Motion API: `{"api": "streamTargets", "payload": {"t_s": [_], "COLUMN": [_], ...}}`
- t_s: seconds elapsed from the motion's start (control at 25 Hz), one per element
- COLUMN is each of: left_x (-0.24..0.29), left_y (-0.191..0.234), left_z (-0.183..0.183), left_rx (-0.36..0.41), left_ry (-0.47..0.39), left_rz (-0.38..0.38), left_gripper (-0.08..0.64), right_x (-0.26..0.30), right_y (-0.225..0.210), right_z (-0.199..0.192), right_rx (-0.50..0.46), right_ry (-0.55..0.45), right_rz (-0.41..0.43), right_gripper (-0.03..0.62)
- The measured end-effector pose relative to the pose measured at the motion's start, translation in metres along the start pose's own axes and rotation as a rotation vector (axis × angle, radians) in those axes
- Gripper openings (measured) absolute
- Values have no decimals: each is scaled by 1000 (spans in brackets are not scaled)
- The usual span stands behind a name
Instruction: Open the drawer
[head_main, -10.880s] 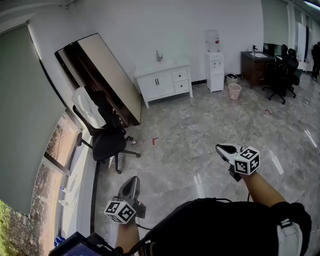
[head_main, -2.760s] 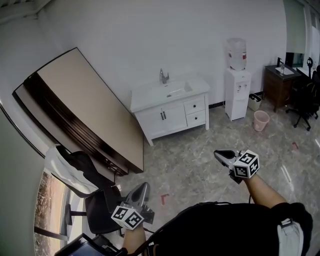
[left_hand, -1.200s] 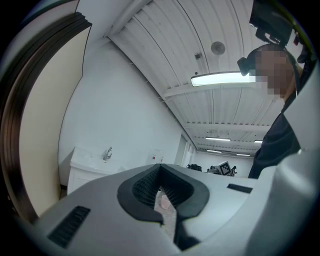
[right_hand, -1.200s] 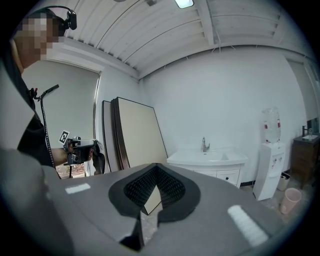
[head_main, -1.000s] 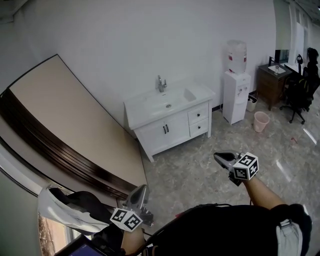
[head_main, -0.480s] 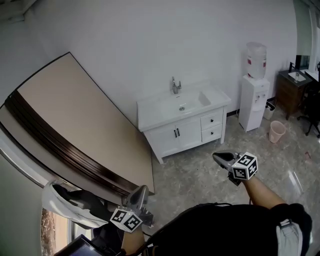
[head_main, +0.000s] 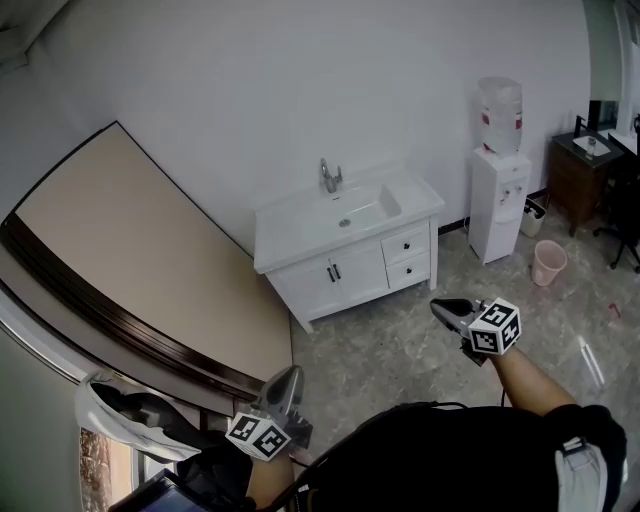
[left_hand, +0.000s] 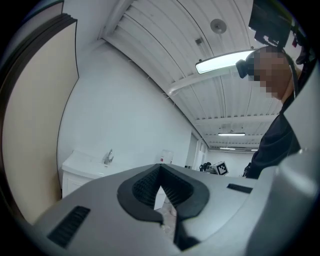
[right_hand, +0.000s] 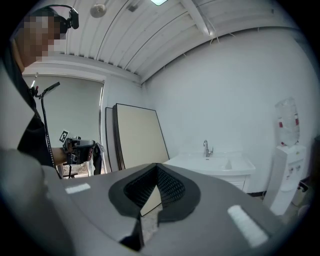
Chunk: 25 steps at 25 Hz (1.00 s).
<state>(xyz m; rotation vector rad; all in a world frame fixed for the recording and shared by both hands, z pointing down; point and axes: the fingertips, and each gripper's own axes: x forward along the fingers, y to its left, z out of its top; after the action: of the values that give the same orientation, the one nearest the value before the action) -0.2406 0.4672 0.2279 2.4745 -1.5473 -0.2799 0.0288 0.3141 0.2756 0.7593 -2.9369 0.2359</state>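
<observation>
Two claws: my left claw and right claw are both clenched on nothing, well apart from the counter.
Drawers: two small drawers, both closed, stacked under the counter's right end, just beside the twin doors.
Risk, grip: clenched jaws would only bump the small dark knob; I judge I must release them first.
Risk, target: catching a door handle would open the wrong front.
Risk, pull: an off-line tug could slip off the knob.
</observation>
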Motion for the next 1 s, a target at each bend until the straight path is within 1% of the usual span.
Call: {"api": "streamTargets", "payload": {"t_s": [0.12, 0.24, 0.36, 0.44, 0.56, 0.64, 0.76, 0.84, 1.0], "left_x": [21, 38, 55, 62, 65, 64, 57, 49, 32], "left_y": [-12, -14, -5, 8, 37, 62, 107, 143, 207], "left_z": [-9, -13, -12, -13, -9, 0, 19, 31, 60], "left_rx": [-7, -11, -20, -27, -42, -52, -41, -26, -16], "left_ry": [23, 43, 41, 37, 26, 24, 39, 31, 28], "left_rz": [-23, -49, -82, -117, -174, -197, -211, -224, -199], "left_gripper": [-9, -9, -9, -9, -9, -9, -9, -9, -9], "right_x": [-17, -30, -32, -27, -8, 11, 49, 80, 149], "right_y": [-19, -31, -43, -43, -35, -28, -12, -2, 20], "right_z": [-6, -11, -15, -16, -9, -1, 12, 19, 29], "right_rx": [15, 31, 44, 50, 33, 23, 20, 20, 28], "right_ry": [3, 0, 4, 10, 16, 11, -4, -13, -20], "right_rz": [-24, -57, -101, -130, -168, -196, -228, -239, -223], "right_gripper": [-2, -2, -2, -2, -2, -2, -3, -2, -2]}}
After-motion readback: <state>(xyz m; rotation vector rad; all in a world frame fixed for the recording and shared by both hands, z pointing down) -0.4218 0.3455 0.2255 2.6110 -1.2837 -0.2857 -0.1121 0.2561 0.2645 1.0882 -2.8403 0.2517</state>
